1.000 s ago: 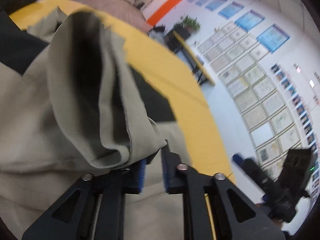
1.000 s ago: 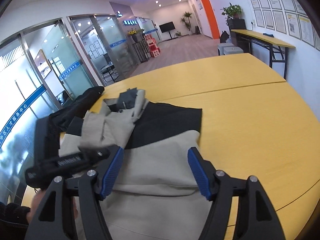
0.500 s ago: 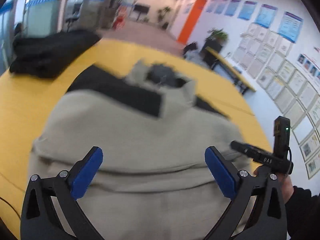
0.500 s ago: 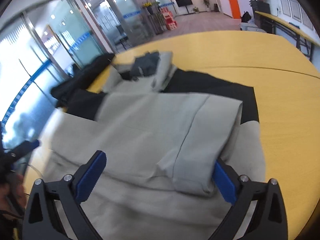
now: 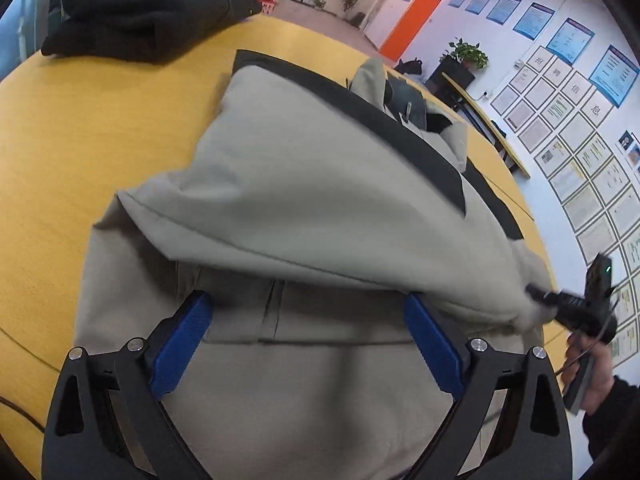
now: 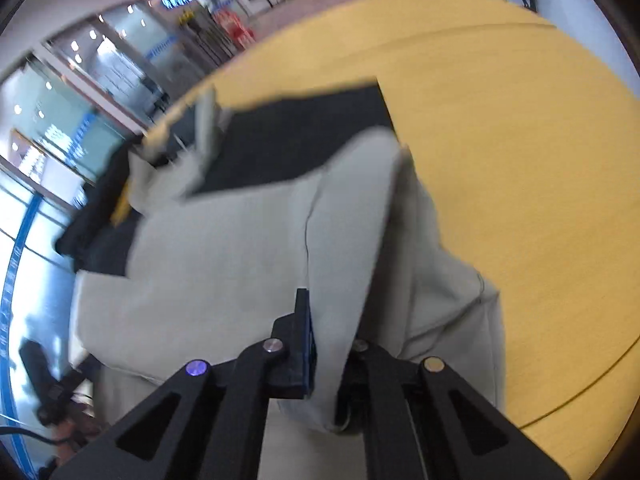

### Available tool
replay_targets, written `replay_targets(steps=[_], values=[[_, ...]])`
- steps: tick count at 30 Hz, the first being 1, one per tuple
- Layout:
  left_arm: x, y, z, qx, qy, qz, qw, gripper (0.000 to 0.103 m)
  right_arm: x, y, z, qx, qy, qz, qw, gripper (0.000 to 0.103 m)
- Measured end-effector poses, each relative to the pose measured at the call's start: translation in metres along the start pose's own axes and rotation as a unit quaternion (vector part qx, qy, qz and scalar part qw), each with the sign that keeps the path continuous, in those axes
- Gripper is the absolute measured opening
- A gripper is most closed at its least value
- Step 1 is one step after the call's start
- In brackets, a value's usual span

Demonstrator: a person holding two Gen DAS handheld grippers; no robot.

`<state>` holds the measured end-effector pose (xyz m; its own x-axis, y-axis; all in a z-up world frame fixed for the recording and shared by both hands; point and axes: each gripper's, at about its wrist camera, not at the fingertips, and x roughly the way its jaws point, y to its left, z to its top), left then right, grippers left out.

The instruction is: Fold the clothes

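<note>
While my right gripper [image 6: 328, 360] has its jaws pinched narrow on a bunched fold of the jacket [image 5: 320, 184], my left gripper [image 5: 304, 340] hangs with jaws wide and holding nothing, just above the jacket's near hem. That pinched fold is a sleeve, I think; it runs crosswise over the jacket's body, long axis from the right gripper toward the jacket's left edge. Right gripper owns the cloth, so any carry-over goes that way; left is nearer the hem beneath. Jacket lies flat on the yellow surface [image 5: 100, 120], collar [image 5: 404, 96] at the end far from the left gripper, beige with black shoulder panels, soft, creased, limp. Black garment [image 5: 140, 16] heaped beyond the jacket's far left corner. Right wrist view is blurred. Fold looks partway; how far, can't say.
</note>
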<state>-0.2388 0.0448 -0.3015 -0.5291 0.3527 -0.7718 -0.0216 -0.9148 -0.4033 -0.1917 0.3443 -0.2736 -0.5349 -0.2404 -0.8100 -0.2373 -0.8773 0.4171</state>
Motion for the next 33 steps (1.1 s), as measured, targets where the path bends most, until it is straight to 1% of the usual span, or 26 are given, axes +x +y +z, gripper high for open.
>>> replay_targets(steps=[2,5,6,7,8,9,10,11,13,15,16,18,20,22,23,25,27,29,31,33], values=[[0.001,0.004,0.004,-0.016,-0.005,0.002,0.9999,0.099,0.004,0.006,-0.002,-0.031,-0.006,-0.011,0.999,0.003],[0.001,0.007,0.01,-0.041,-0.026,0.005,0.9988,0.099,0.006,0.008,-0.002,-0.029,0.001,-0.021,0.999,0.004],[0.001,0.01,0.016,-0.05,-0.035,0.01,0.9981,0.099,0.004,0.011,-0.002,-0.04,0.008,-0.03,0.999,0.004],[0.002,0.017,0.02,-0.064,-0.041,0.009,0.9971,0.099,0.002,0.014,-0.001,-0.05,0.015,-0.038,0.998,0.007],[0.0,0.024,0.023,-0.077,-0.045,0.001,0.996,0.099,-0.001,0.017,0.0,-0.061,0.02,-0.048,0.997,0.018],[-0.003,0.027,0.025,-0.084,-0.053,-0.006,0.9951,0.1,-0.01,0.022,0.002,-0.073,0.013,-0.069,0.995,0.026],[-0.003,0.029,0.027,-0.086,-0.057,-0.012,0.9946,0.1,-0.019,0.027,0.003,-0.085,0.006,-0.09,0.992,0.045],[-0.003,0.029,0.03,-0.087,-0.057,-0.018,0.9944,0.101,-0.029,0.033,0.004,-0.096,-0.002,-0.108,0.99,0.059],[-0.003,0.032,0.034,-0.089,-0.064,-0.036,0.9933,0.101,-0.05,0.043,0.005,-0.107,-0.032,-0.12,0.987,0.065],[0.0,0.031,0.039,-0.091,-0.072,-0.059,0.9915,0.101,-0.07,0.065,0.011,-0.132,-0.063,-0.131,0.981,0.066],[-0.001,0.033,0.039,-0.091,-0.077,-0.07,0.9904,0.101,-0.073,0.084,0.014,-0.16,-0.075,-0.126,0.976,0.067],[-0.003,0.036,0.042,-0.096,-0.084,-0.089,0.9877,0.101,-0.075,0.123,0.021,-0.215,-0.095,-0.114,0.965,0.072],[-0.005,0.038,0.043,-0.094,-0.091,-0.104,0.986,0.101,-0.035,0.165,0.025,-0.249,-0.063,-0.082,0.963,0.078],[-0.008,0.04,0.042,-0.087,-0.098,-0.107,0.9855,0.1,0.005,0.208,0.028,-0.282,-0.031,-0.049,0.958,0.078],[-0.008,0.04,0.041,-0.086,-0.1,-0.101,0.9861,0.1,0.025,0.229,0.03,-0.298,-0.015,-0.032,0.954,0.078],[-0.005,0.04,0.039,-0.085,-0.1,-0.081,0.988,0.1,0.066,0.271,0.033,-0.33,0.017,0.001,0.944,0.078],[-0.009,0.044,0.036,-0.088,-0.107,-0.063,0.9884,0.1,0.106,0.313,0.037,-0.361,0.049,0.034,0.931,0.078],[-0.015,0.05,0.031,-0.092,-0.113,-0.046,0.9883,0.1,0.146,0.356,0.04,-0.39,0.081,0.067,0.915,0.078],[-0.021,0.058,0.024,-0.094,-0.114,-0.047,0.9878,0.098,0.186,0.395,0.043,-0.416,0.114,0.097,0.897,0.078],[-0.025,0.061,0.018,-0.09,-0.113,-0.05,0.9882,0.098,0.217,0.395,0.035,-0.404,0.157,0.09,0.897,0.078]])
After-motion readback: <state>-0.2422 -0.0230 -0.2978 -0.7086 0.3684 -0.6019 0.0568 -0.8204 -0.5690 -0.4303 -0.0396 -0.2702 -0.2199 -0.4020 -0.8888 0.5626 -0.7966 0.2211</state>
